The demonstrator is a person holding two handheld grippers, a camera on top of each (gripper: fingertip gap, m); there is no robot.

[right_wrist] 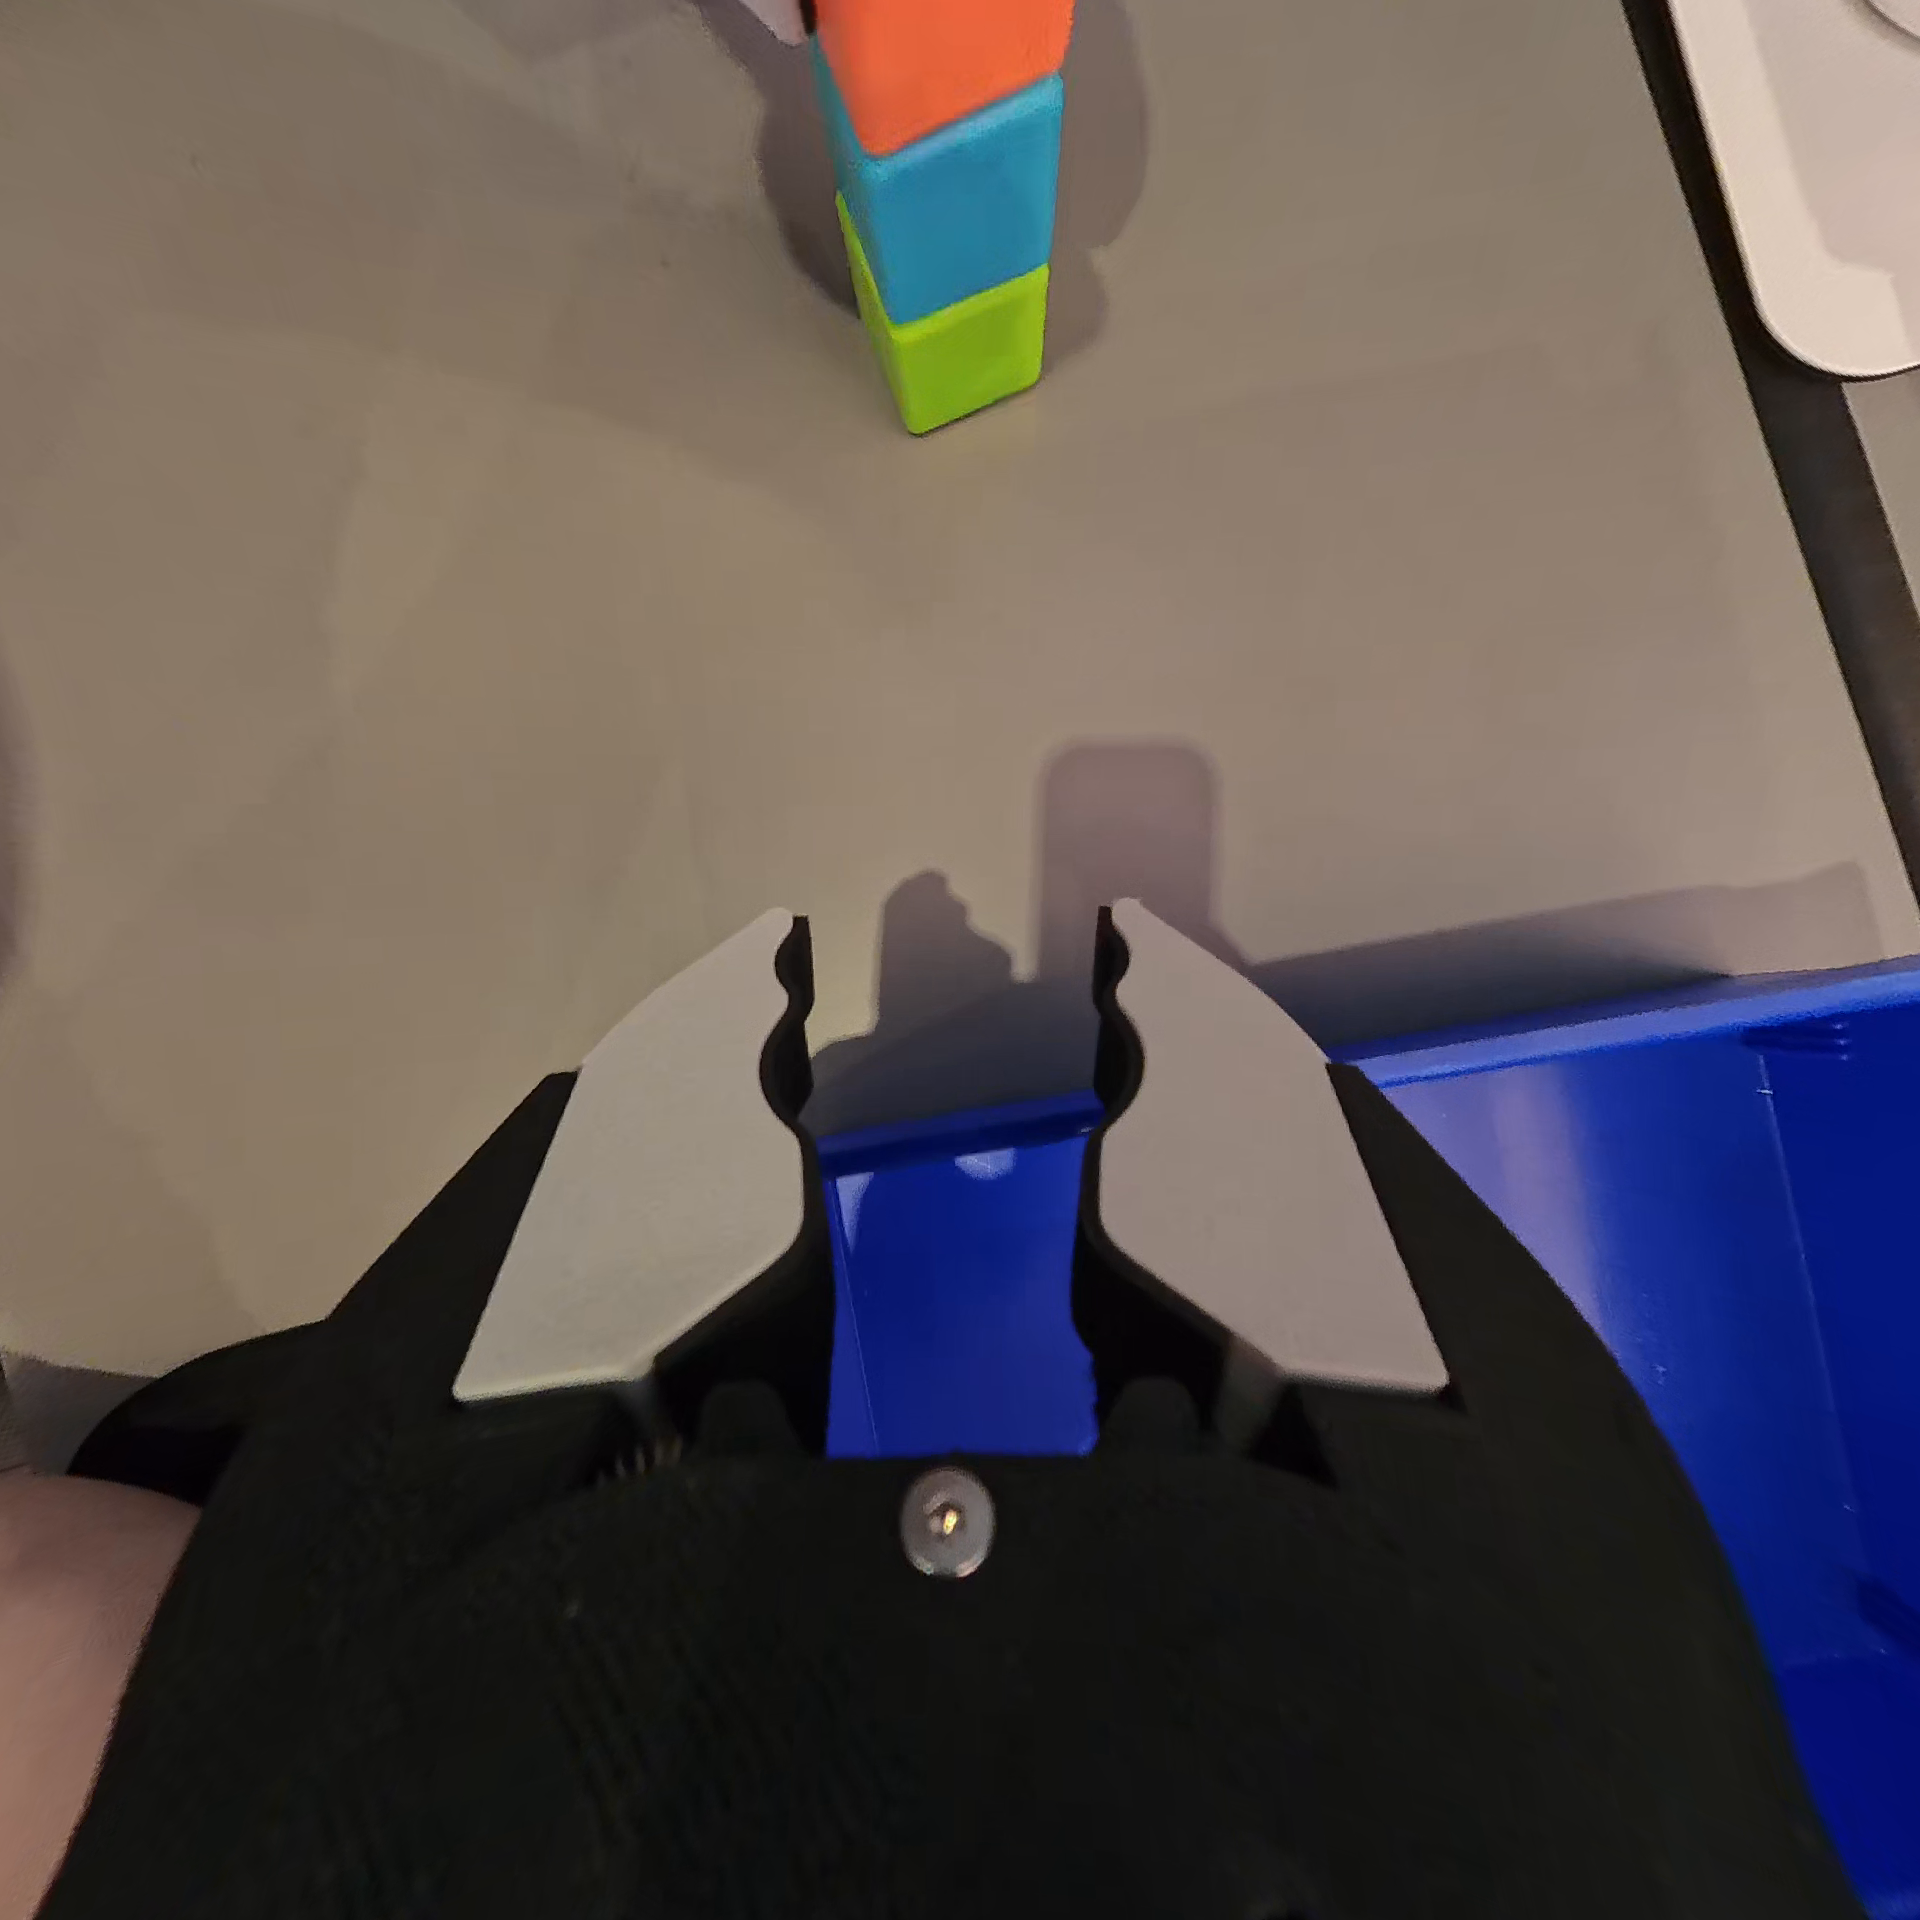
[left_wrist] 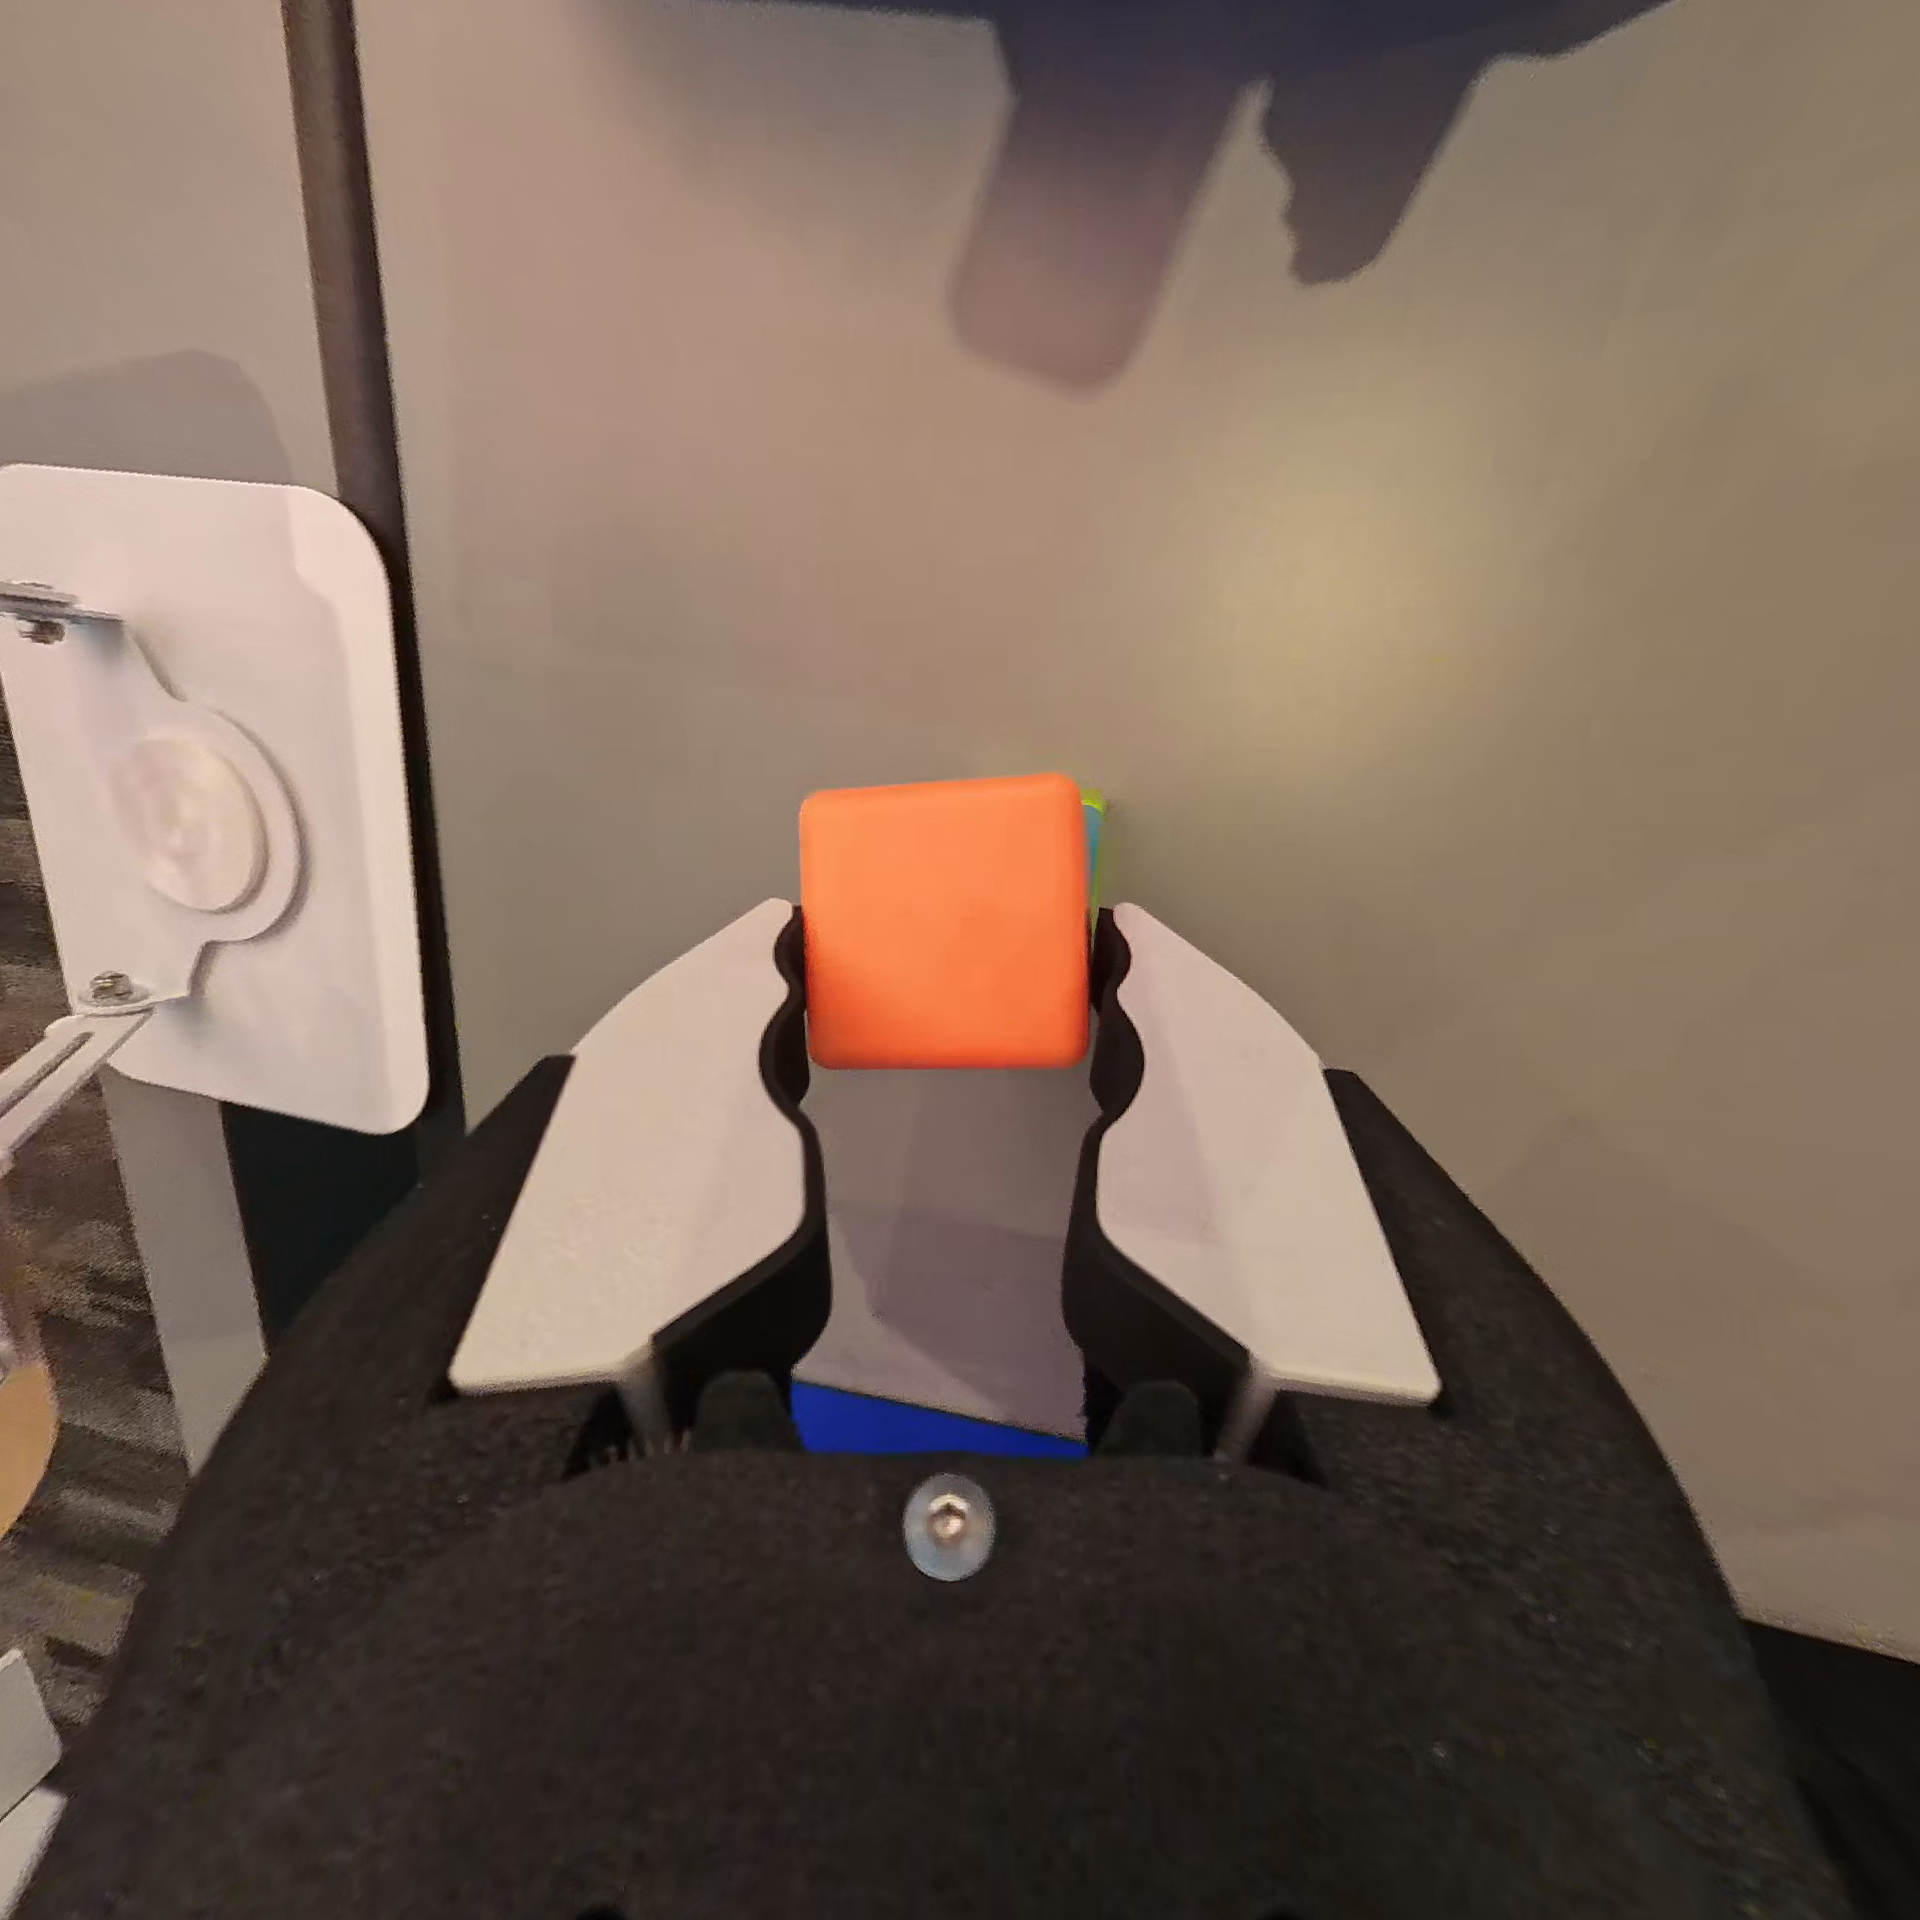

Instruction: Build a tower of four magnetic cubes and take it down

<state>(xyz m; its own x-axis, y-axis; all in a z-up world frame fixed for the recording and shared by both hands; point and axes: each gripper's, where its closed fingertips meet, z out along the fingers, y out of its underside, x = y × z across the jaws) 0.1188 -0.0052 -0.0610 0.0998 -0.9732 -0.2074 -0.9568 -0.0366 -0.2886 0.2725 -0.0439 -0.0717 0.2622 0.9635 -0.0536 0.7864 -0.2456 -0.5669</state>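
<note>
The left gripper [left_wrist: 945,925] has its jaws closed against the 2 side faces of the orange cube [left_wrist: 943,921], the black wavy pads pressing it from left and right near the fingertips. Seen from above along the fingers, this cube hides nearly all of the stack beneath it; only thin slivers of teal and lime green show past its right edge. The right wrist view shows the stack from the side: the orange cube sits on a teal cube [right_wrist: 956,197], which sits on a lime-green cube [right_wrist: 961,358] standing on the grey table [right_wrist: 416,623]. The top of the tower runs out of that frame.

The right gripper [right_wrist: 954,935] holds nothing, its jaws parted about a cube's width, hovering above the near rim of a blue bin [right_wrist: 1558,1195], well apart from the tower. A white plate with a bracket [left_wrist: 208,790] lies at the table's edge.
</note>
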